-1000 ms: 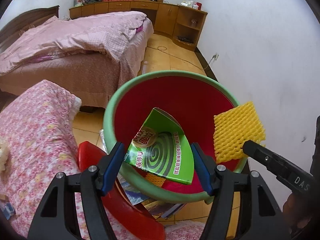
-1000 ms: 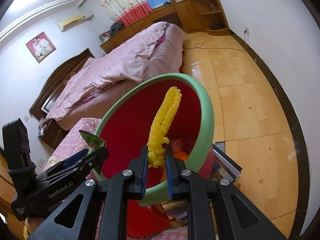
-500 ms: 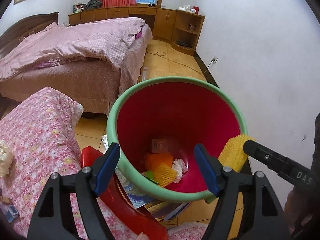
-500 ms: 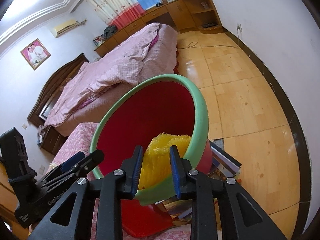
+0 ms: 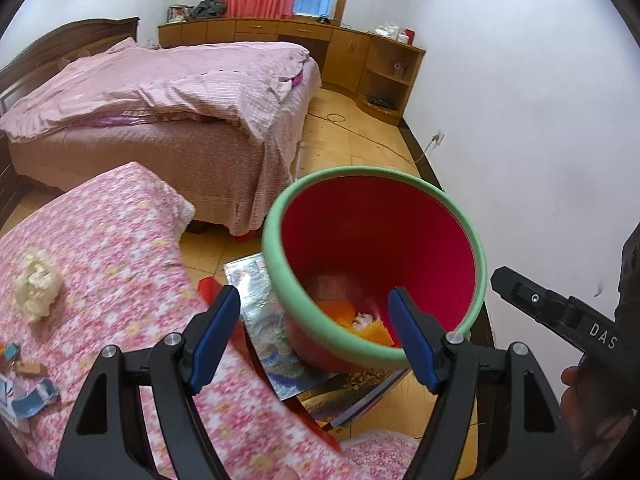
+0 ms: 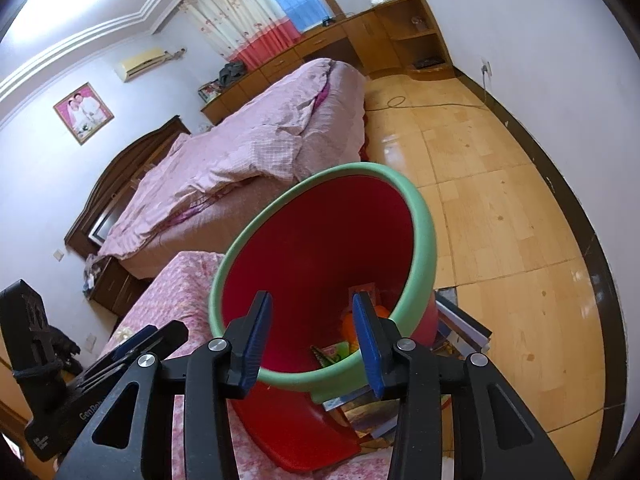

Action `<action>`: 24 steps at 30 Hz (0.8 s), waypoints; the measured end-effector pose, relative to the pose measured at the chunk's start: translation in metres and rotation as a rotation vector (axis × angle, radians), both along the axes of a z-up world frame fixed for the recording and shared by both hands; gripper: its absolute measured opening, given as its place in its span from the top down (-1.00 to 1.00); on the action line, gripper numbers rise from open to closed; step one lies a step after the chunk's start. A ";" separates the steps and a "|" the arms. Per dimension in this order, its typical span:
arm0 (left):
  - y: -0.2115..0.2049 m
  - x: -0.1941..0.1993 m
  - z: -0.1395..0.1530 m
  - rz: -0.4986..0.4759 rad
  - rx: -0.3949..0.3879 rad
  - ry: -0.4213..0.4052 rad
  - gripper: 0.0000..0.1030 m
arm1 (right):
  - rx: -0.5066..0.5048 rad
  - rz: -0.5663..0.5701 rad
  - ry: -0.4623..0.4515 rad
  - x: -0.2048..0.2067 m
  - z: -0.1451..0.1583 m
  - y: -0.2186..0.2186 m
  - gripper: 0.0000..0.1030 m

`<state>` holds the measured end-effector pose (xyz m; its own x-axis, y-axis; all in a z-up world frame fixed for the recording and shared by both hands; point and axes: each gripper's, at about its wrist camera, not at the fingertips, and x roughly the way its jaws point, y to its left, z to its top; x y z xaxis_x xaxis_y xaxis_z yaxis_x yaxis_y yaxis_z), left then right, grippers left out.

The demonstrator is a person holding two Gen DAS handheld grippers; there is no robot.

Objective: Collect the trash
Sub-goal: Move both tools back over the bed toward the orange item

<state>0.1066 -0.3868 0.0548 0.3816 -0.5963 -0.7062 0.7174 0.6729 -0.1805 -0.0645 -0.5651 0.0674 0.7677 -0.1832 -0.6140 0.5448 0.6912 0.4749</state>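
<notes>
A bin with a green rim point(image 5: 276, 248) point(image 6: 424, 232) and a red inside stands on the floor by the wall. At its bottom lie a green box point(image 6: 332, 352), orange scraps point(image 5: 340, 312) and yellow foam net point(image 5: 376, 332). My left gripper point(image 5: 314, 312) hangs open and empty before the bin's near rim. My right gripper point(image 6: 312, 308) is over the near rim, its jaws opening with nothing between them. One of its fingers point(image 5: 520, 284) shows at the right in the left wrist view. A crumpled tissue point(image 5: 36, 284) and torn wrappers point(image 5: 28, 396) lie on the pink floral cover point(image 5: 120, 240).
Magazines point(image 5: 260, 312) point(image 6: 460, 328) lie under and beside the bin, with a red plastic piece point(image 6: 296, 432) next to them. A large bed with a pink quilt point(image 5: 160, 92) stands behind. Wooden floor point(image 6: 500, 200) runs along the white wall to the right.
The green box left my left gripper and the yellow foam net left my right gripper; both now lie in the bin. My left gripper drew back and up, and the right jaws widened.
</notes>
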 end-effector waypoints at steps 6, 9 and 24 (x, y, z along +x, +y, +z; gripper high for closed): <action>0.029 -0.002 0.007 0.044 -0.006 -0.008 -0.47 | -0.023 0.034 -0.009 0.002 0.009 0.021 0.17; 0.046 -0.005 0.011 0.065 -0.002 -0.020 -0.47 | -0.025 0.050 -0.016 0.003 0.012 0.031 0.16; 0.140 0.005 0.017 0.226 0.000 -0.027 -0.48 | -0.031 0.144 0.001 0.019 0.016 0.085 0.16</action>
<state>0.1116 -0.2466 0.0718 0.5243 -0.4936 -0.6938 0.5532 0.8169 -0.1631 -0.0452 -0.4803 0.0831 0.7871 -0.0905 -0.6102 0.4393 0.7766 0.4515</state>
